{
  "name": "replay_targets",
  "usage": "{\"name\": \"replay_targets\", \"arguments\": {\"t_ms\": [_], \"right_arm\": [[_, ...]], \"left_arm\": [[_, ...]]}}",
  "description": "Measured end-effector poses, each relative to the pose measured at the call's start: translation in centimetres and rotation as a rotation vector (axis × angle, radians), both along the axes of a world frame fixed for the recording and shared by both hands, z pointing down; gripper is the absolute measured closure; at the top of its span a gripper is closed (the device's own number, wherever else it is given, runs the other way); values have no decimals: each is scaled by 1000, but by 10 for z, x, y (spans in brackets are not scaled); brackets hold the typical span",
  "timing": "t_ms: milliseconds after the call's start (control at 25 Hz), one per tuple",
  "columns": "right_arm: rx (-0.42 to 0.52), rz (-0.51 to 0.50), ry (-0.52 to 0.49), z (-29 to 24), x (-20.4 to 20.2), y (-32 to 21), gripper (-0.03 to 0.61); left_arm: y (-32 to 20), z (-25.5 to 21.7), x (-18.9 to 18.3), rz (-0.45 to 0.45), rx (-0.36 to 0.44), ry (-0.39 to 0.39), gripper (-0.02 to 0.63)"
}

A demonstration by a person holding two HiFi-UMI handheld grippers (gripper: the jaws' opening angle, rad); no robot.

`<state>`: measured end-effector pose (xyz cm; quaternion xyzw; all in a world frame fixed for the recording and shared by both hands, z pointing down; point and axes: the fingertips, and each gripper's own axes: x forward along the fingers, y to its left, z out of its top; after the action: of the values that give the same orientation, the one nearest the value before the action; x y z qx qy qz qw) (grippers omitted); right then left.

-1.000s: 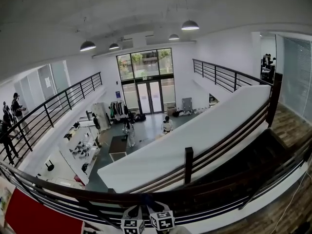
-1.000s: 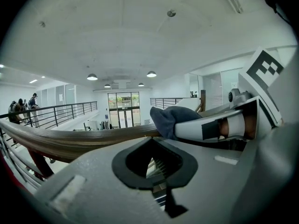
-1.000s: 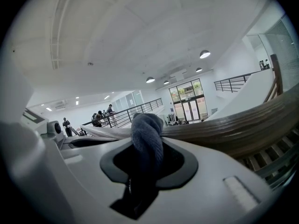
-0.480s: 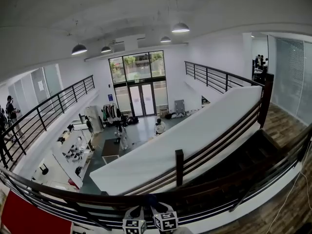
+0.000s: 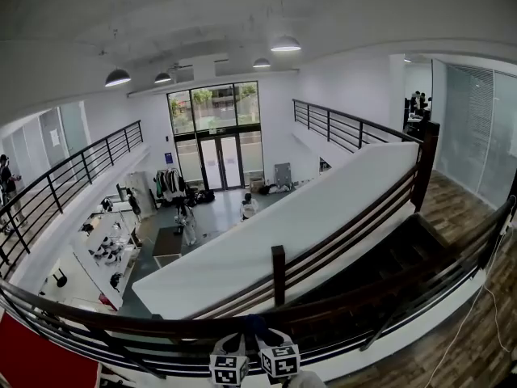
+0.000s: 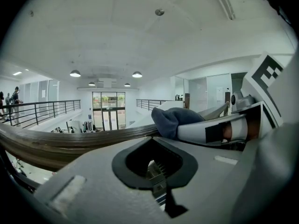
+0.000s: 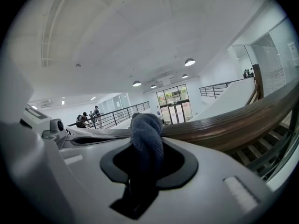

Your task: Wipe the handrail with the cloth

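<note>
While the right gripper (image 7: 140,176) is clamped on the dark blue cloth (image 7: 146,136), with the bunched wad pressed on the wooden handrail (image 7: 224,125) straight ahead of it, the left gripper (image 6: 156,174) sits just beside it. Its jaws are together with nothing between, and the rail crosses just ahead. Beyond both grippers: open atrium, lower floor (image 5: 218,217), glass doors (image 5: 218,156), pendant lamps (image 5: 285,45), and people (image 7: 88,119) on the far balcony to the left.

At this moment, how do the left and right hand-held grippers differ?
The right hand-held gripper is shut on the blue cloth; the left hand-held gripper is shut on nothing. The right one's cloth rests on the wooden handrail; the left one brings no cloth to the rail. Both sit close together at the handrail.
</note>
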<state>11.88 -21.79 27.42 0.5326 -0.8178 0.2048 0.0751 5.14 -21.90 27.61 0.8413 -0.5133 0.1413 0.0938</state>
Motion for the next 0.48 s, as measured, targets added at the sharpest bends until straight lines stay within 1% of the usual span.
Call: {"name": "replay_targets", "arguments": {"t_ms": [200, 480], "right_arm": [[4, 44, 13, -2, 43, -4, 480], [2, 127, 19, 2, 108, -1, 480]], "left_arm": [[-9, -6, 43, 49, 8, 13, 612], [-9, -6, 111, 142, 14, 22, 612]]}}
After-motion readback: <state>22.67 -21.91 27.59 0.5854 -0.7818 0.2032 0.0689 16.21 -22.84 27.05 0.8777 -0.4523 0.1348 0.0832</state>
